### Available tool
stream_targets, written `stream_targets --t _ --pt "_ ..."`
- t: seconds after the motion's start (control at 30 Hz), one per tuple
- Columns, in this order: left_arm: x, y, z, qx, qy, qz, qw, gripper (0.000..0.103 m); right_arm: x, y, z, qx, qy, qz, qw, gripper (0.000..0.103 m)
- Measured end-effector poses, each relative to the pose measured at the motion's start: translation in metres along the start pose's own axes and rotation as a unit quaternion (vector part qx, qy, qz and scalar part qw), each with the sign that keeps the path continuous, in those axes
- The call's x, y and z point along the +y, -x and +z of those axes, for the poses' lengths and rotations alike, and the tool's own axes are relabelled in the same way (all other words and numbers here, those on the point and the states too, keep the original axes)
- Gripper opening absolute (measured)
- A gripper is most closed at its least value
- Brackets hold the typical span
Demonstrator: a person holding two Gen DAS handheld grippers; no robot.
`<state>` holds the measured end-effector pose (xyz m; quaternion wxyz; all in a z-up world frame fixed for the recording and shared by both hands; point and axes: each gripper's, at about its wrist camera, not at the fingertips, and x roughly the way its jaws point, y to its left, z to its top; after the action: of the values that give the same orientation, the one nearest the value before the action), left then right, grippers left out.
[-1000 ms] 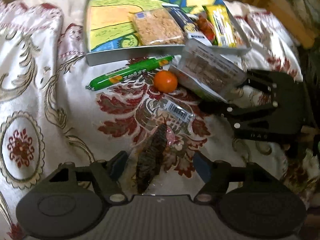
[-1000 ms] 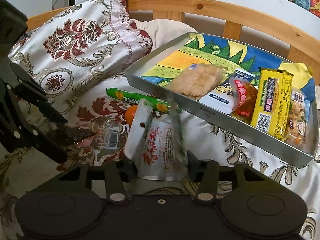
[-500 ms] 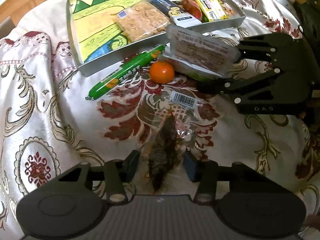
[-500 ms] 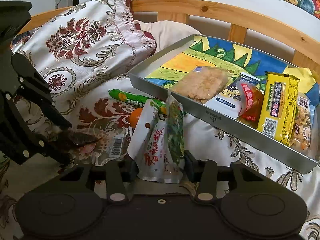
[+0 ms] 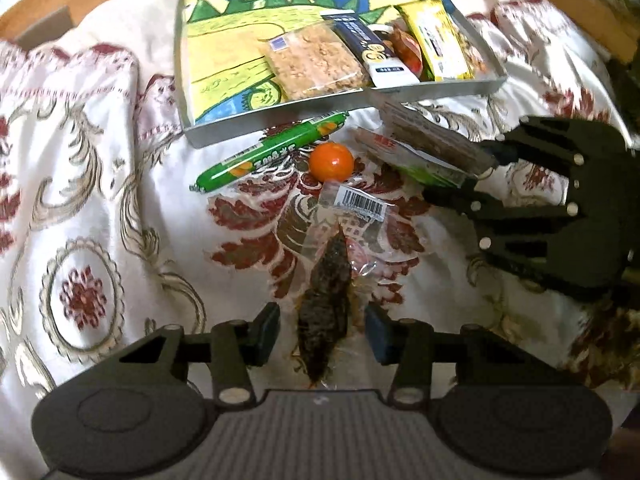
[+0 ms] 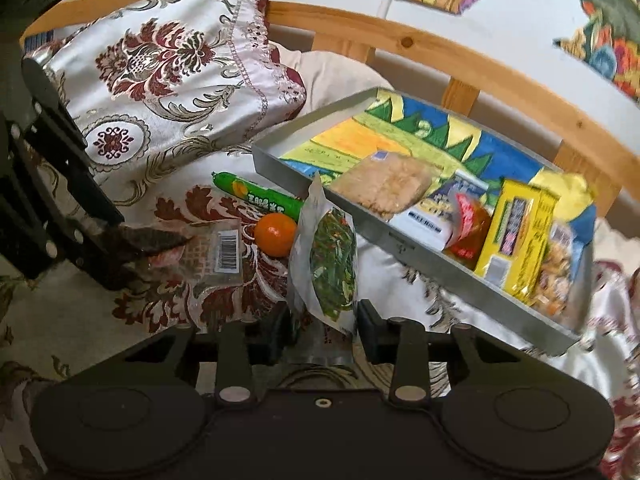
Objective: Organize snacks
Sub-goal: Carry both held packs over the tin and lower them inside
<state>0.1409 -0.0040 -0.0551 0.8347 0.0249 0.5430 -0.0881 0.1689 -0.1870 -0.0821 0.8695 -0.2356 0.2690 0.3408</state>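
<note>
1. A bed with a white-and-maroon damask cover (image 5: 100, 208) and a wooden headboard (image 6: 460, 60) carries the snacks.
2. The left gripper (image 5: 322, 330) has its fingers spread either side of a dark dried snack in a clear wrapper (image 5: 326, 312), not touching it; half a second ago they stood closer in.
3. The right gripper (image 6: 322, 330) pinches a white pouch with green contents (image 6: 330, 264), now turned more edge-on and raised beside the shallow grey tray with a painted floor (image 6: 440, 272).
4. The long green sausage stick (image 5: 272, 152) and small orange fruit (image 5: 331, 161) lie just before the tray, unmoved.

Orange (image 5: 331, 161) between sausage (image 5: 267, 154) and pouch (image 5: 424, 148), before tray (image 5: 344, 102).
</note>
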Motion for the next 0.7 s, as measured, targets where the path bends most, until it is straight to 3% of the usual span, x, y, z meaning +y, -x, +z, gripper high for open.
stream_targets --t 0.23,0.47,0.7 --pt "-0.003 0.015 -0.004 -0.019 0.01 0.006 0.9998 0.05 0.01 0.011 0.002 -0.019 0.038 -0.029 0.999 0.038" --pt "-0.006 0.028 0.009 -0.057 0.02 0.009 0.9981 0.05 0.002 0.021 0.009 -0.062 0.02 -0.056 0.996 0.038" --pt "-0.004 0.029 0.044 -0.113 0.06 0.013 0.9917 0.05 -0.018 0.025 0.014 -0.111 -0.014 -0.084 0.99 0.039"
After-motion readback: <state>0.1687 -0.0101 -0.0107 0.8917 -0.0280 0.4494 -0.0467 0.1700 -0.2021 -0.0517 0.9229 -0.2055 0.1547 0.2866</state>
